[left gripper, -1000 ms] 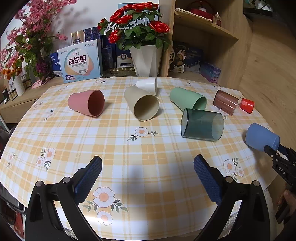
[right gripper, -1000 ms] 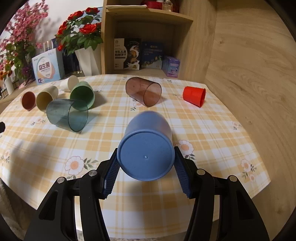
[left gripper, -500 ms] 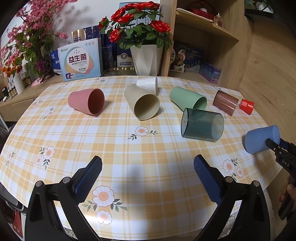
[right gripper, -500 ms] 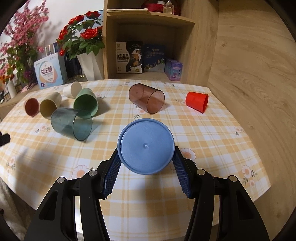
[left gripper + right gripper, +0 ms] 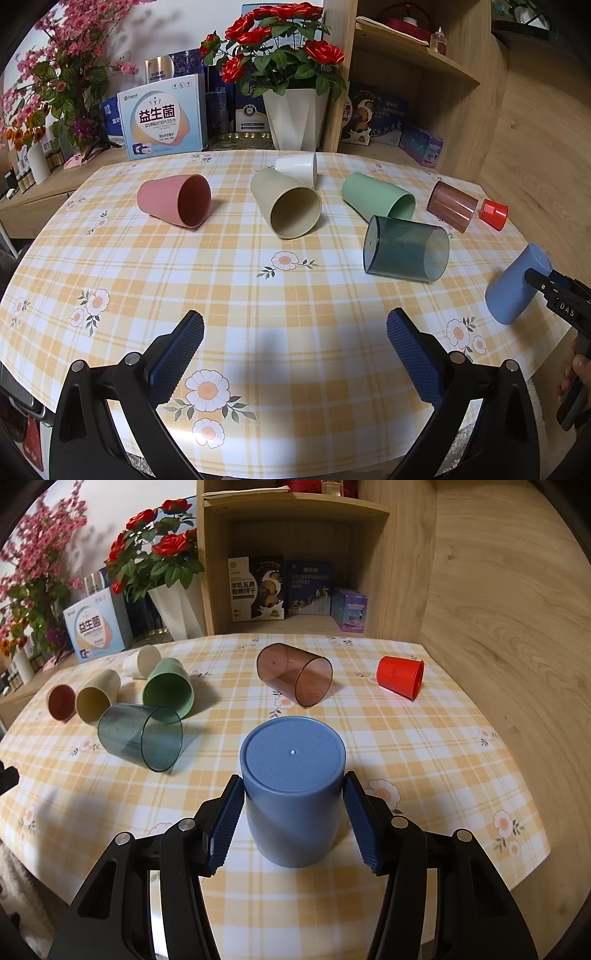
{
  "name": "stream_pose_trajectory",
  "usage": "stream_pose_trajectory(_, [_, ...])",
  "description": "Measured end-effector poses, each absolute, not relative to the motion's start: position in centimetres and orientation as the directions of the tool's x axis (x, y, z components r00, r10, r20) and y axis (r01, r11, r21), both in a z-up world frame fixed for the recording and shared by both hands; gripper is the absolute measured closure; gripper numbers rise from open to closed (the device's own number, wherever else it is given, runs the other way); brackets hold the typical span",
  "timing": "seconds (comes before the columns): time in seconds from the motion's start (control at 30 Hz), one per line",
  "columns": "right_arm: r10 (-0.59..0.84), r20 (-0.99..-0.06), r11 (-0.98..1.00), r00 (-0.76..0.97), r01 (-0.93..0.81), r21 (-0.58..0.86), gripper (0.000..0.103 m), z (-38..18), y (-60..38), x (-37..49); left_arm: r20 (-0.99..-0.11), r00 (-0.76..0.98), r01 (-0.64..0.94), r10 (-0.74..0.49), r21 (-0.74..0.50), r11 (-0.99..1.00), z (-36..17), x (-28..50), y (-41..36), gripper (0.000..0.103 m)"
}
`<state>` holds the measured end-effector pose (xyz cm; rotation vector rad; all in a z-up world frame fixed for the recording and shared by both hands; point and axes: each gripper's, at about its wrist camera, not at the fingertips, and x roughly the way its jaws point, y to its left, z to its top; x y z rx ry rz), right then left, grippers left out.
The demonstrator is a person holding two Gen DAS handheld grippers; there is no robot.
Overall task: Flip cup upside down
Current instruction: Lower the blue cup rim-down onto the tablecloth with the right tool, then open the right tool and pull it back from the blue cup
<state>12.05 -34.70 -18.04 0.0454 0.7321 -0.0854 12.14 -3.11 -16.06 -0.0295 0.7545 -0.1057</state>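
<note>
A blue cup (image 5: 293,790) stands upside down, base up and slightly tilted, on the checked tablecloth (image 5: 424,738) near the front right edge. My right gripper (image 5: 293,821) is shut on the blue cup, its pads pressing both sides. The blue cup also shows at the far right of the left wrist view (image 5: 517,286), with the right gripper behind it. My left gripper (image 5: 295,358) is open and empty, hovering over the front of the table.
Several cups lie on their sides: pink (image 5: 175,199), beige (image 5: 288,206), white (image 5: 299,168), green (image 5: 376,195), dark teal clear (image 5: 404,249), brown clear (image 5: 295,674), red (image 5: 400,675). Flower vase, boxes and a wooden shelf stand behind.
My right gripper has turned the blue cup from lying on its side to base-up, mouth down on the table. The left gripper has not moved.
</note>
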Motion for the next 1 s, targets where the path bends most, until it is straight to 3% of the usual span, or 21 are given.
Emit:
stream_pose_trajectory(0.67, [-0.065,-0.687,0.994,0.724,0.111,0.023,0.048,-17.6,-34.9,12.3,-0.663,0.742,0.101,-0.098,-0.034,0.994,-14.1,12.0,-3.0,0.006])
stream_pose_trajectory(0.87, [-0.054,-0.66,0.99,0.749,0.126,0.062,0.033,-15.0,-35.1,11.9,-0.624,0.777,0.106,-0.082,0.001,0.994,-10.3,12.0,-2.6,0.006])
stream_pose_trajectory(1.0, [-0.05,-0.617,0.989,0.786,0.124,0.077,0.016,-11.7,-34.8,11.0,-0.574,0.814,0.13,-0.094,0.023,0.991,-6.8,11.0,-2.3,0.006])
